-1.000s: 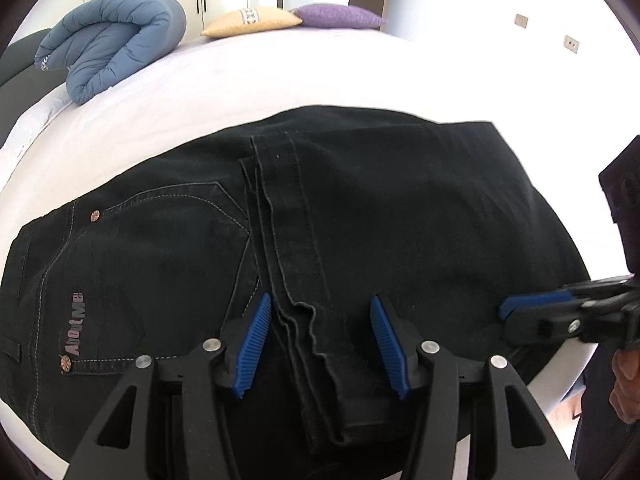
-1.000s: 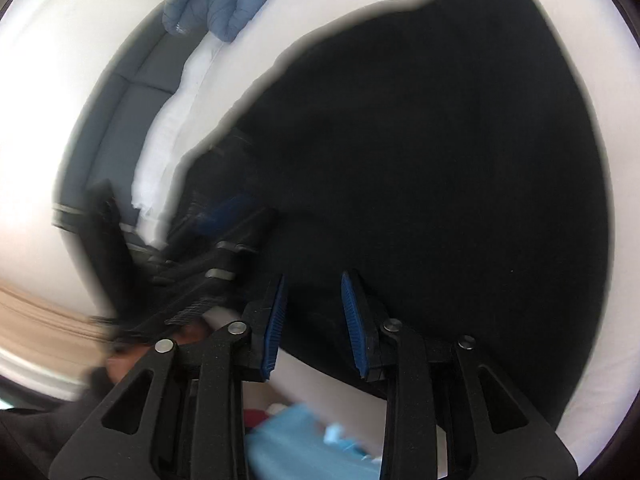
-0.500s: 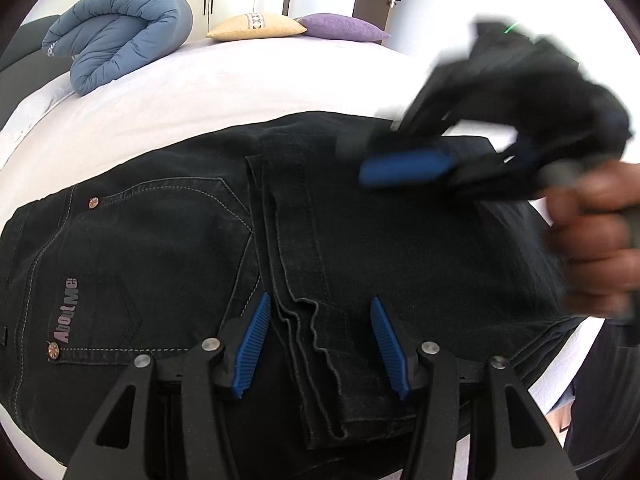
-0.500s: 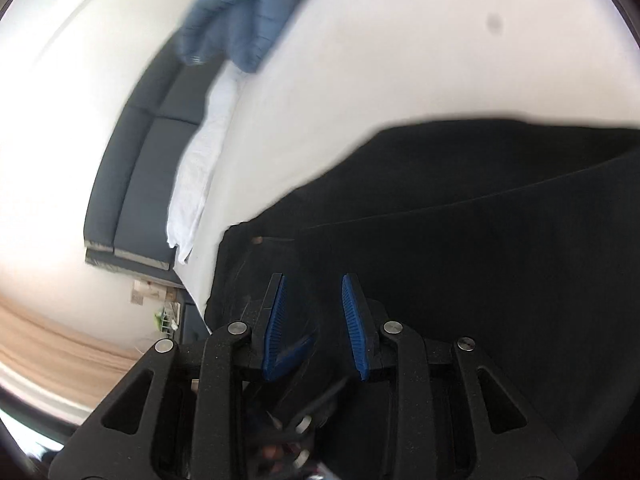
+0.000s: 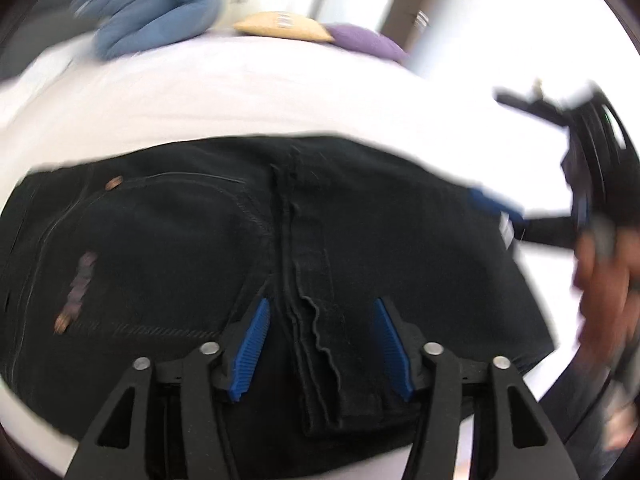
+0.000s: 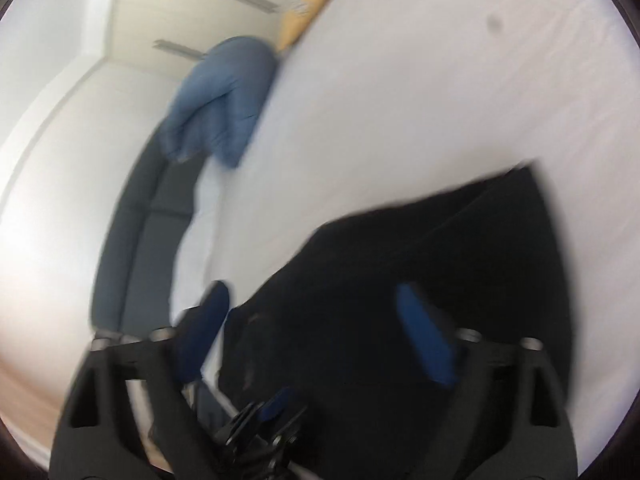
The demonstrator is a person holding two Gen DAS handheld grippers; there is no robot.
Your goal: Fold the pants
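Observation:
Black jeans (image 5: 200, 248) lie folded on a white bed (image 5: 240, 92), back pocket at the left, leg hems stacked near the front. My left gripper (image 5: 320, 344) is open, its blue pads on either side of the hems, low over the fabric and holding nothing. My right gripper (image 6: 316, 336) is open wide and empty above the jeans (image 6: 460, 248). In the left wrist view it (image 5: 496, 204) appears blurred at the right, over the jeans' right edge, with the hand behind it.
A rolled blue duvet (image 5: 152, 12), a yellow cushion (image 5: 280, 26) and a purple cushion (image 5: 368, 42) lie at the far end of the bed. A dark grey headboard (image 6: 140, 248) runs along the left side in the right wrist view.
My right gripper has swung from above the jeans' middle out to their right edge and opened wide. The left gripper stayed open and pulled back slightly; both views are blurred by motion.

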